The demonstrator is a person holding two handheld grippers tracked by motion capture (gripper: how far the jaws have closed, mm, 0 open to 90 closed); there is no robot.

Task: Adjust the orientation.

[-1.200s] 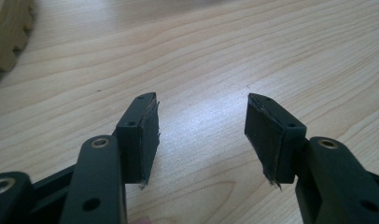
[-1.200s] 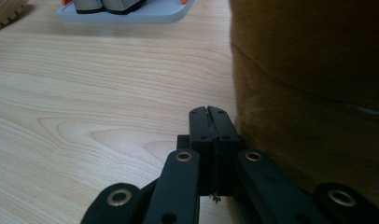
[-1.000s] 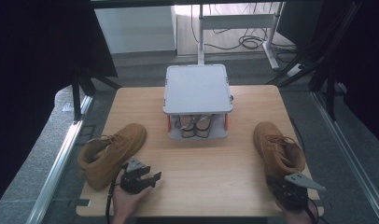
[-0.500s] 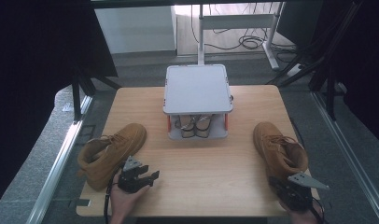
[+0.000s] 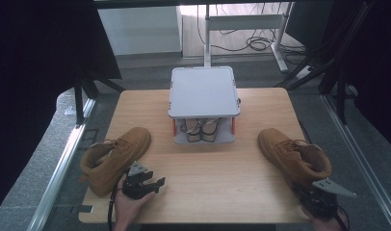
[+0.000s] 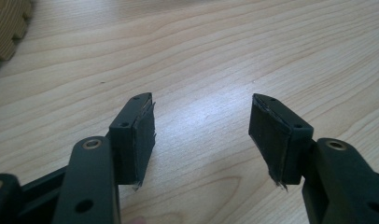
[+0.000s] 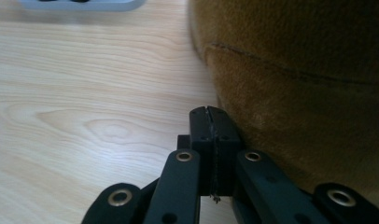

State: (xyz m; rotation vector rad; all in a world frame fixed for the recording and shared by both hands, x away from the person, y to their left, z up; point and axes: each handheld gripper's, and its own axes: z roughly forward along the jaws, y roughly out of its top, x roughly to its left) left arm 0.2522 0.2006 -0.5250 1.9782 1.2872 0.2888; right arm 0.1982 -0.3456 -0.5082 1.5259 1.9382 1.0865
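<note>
I see a light wooden table from above, with a tan boot near each side edge. My left gripper sits low at the near left, just beside the left boot, whose heel end nearly reaches the table's left edge. Its jaws have just been opening and now stand wide apart with only bare wood between them; in the left gripper view the left gripper faces open tabletop, and the boot's ridged sole shows at the far corner. My right gripper is at the near right corner, close to the table's front and right edges, against the right boot. In the right gripper view the right gripper has its jaws pressed together, empty, beside the boot's suede side. A grey two-level rack stands mid-table at the back, leaving clear wood between the boots.
</note>
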